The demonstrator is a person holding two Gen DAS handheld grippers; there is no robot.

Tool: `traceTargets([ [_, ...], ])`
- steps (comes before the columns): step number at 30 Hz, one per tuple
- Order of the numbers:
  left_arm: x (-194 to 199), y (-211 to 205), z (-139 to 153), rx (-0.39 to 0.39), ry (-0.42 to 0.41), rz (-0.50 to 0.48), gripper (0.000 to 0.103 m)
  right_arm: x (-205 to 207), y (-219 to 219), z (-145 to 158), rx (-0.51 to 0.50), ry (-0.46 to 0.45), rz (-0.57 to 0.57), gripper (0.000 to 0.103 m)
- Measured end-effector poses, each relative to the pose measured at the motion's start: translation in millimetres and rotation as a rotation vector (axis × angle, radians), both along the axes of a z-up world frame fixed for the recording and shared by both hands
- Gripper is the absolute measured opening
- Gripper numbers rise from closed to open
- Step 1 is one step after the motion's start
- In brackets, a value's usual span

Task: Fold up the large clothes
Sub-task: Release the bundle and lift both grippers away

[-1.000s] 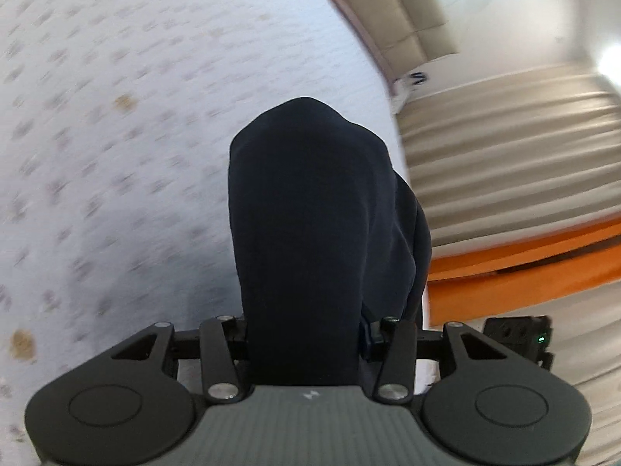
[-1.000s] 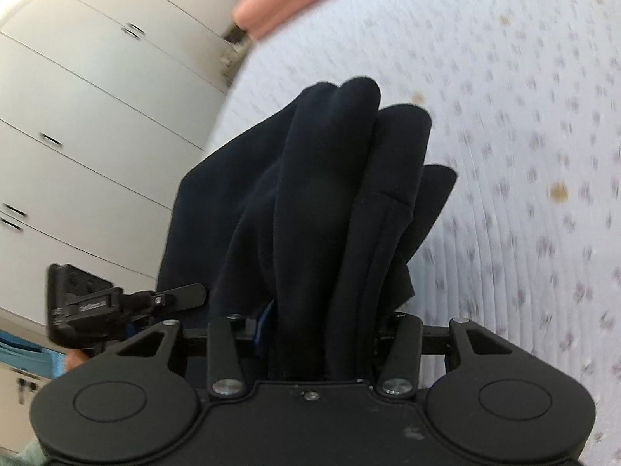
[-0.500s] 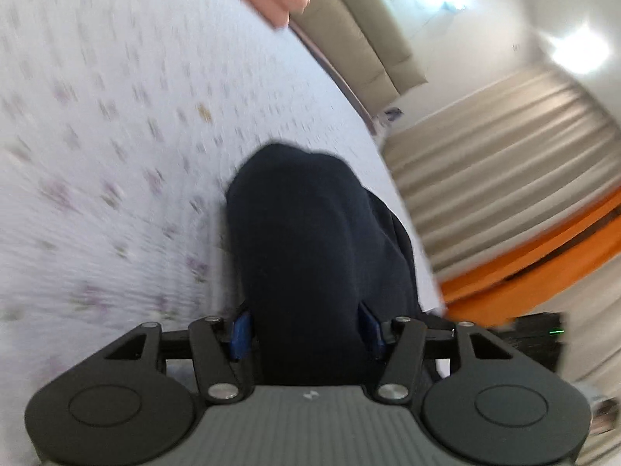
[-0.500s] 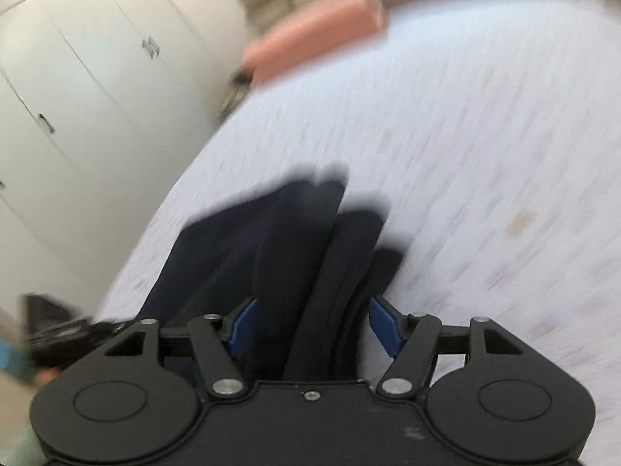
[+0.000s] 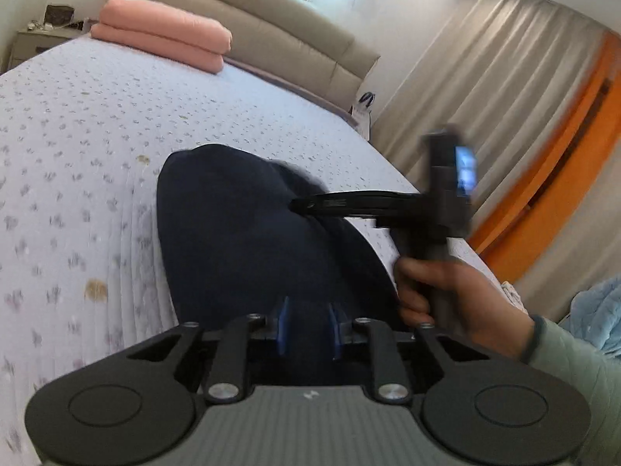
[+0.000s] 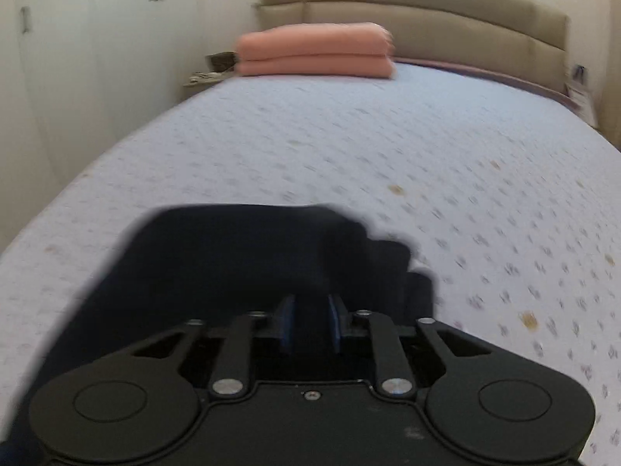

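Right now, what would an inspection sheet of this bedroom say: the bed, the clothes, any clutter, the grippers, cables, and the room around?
Surface: bedspread, pale lilac with a small flower print and a few brownish spots.
Job's things: dark navy garment bunched on the bed, held at two places.
Clutter: folded pink blanket near the headboard; small items on the nightstand, too small to name.
Grippers: left gripper shut on the garment; right gripper shut on it too, with the person's hand on its handle.
Cables: nothing seen.
Surroundings: beige curtains, orange trim, white wardrobe doors.
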State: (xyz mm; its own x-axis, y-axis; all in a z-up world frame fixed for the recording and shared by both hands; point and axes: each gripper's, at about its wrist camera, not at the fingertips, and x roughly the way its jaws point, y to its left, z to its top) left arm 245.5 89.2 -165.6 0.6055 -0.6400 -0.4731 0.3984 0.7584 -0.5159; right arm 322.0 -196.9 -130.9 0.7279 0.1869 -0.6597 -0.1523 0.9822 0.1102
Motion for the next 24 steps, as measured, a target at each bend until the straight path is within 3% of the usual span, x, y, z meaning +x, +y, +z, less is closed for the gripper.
traceTargets([
  [2, -5.1, 13.0, -7.4, -0.087, 0.015, 0.001, 0.024, -3.5, -16.4, 6.3, 0.073, 0.016, -0.033, 0.037],
  [4, -13.7, 26.1, -7.1, -0.128, 0.026, -0.006, 0.024, -18.4, -22.0, 20.9, 0.041, -0.001, -0.075, 0.033],
  [9, -38.3, 21.3, 6.4, 0.033, -0.005, -0.001, 0.033, -88.6, -7.6, 46.3, 0.052, -0.055, 0.031, 0.034],
  [12, -42.8, 16.4, 3.6, 0.036, -0.005, 0.027, 0.034, -122.5, 9.7, 31.8, -0.002, -0.003, 0.076, 0.033],
  [15, -48.5, 11.4, 4.1, 0.069, -0.006, 0.051, 0.036, -148.9, 7.8, 2.9, -0.101, 0.066, 0.015, 0.032],
  [18, -57.4, 7.1, 6.3, 0.147, 0.016, 0.092, 0.051, -163.0, -9.7, -9.7, -0.047, 0.157, -0.068, 0.032],
  [21, -69.7, 9.7, 15.5, 0.137, 0.040, 0.127, 0.043, -182.1, -20.3, 11.5, -0.012, 0.159, -0.111, 0.033],
  [24, -90.1, 3.2, 42.5, 0.205, 0.000, 0.154, 0.043, -205.8, -17.0, 44.4, -0.015, 0.121, -0.110, 0.039],
])
